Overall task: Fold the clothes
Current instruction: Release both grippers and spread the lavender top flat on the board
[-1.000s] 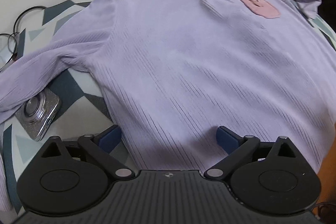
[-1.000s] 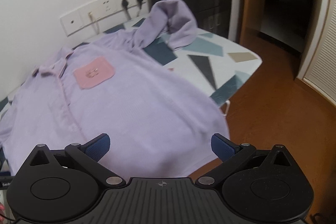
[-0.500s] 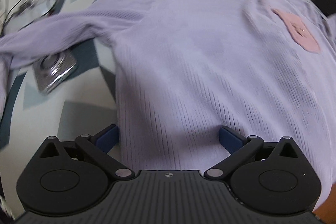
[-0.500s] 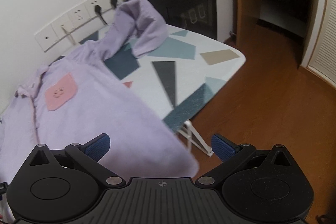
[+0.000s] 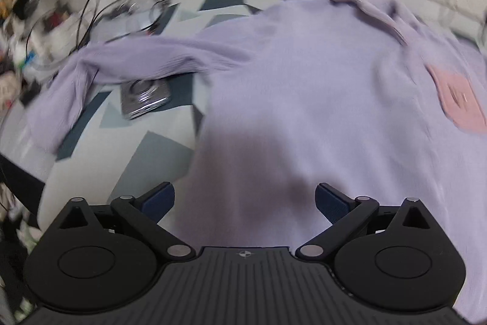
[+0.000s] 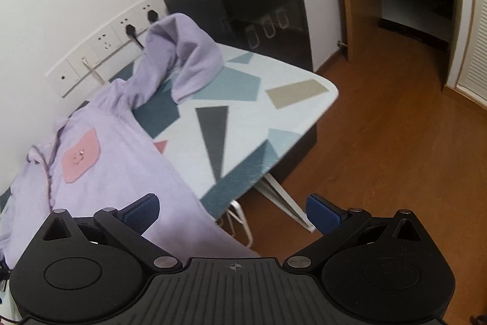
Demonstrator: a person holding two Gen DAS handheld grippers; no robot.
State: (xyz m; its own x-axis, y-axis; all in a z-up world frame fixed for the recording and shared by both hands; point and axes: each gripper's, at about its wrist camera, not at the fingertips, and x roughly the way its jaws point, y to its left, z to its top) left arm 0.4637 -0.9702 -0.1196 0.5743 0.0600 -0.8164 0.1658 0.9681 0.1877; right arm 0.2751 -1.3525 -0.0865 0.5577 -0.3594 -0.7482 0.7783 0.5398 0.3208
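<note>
Lilac shirt (image 5: 319,99) lies beneath the spread left claw (image 5: 245,200).

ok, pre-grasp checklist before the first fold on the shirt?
1. Left gripper open: ok, jaws wide, nothing held.
2. Right gripper open: ok, jaws wide, nothing held.
3. Shirt spread front-up on the board: ok, pocket showing.
4. Sleeves flat: not ok, the sleeve by the sockets is bunched up; the other is twisted.
5. Fold path clear: not ok, a phone lies on the board partly under that sleeve.
6. Hem fully on the board: cannot tell, grippers hide it.
</note>
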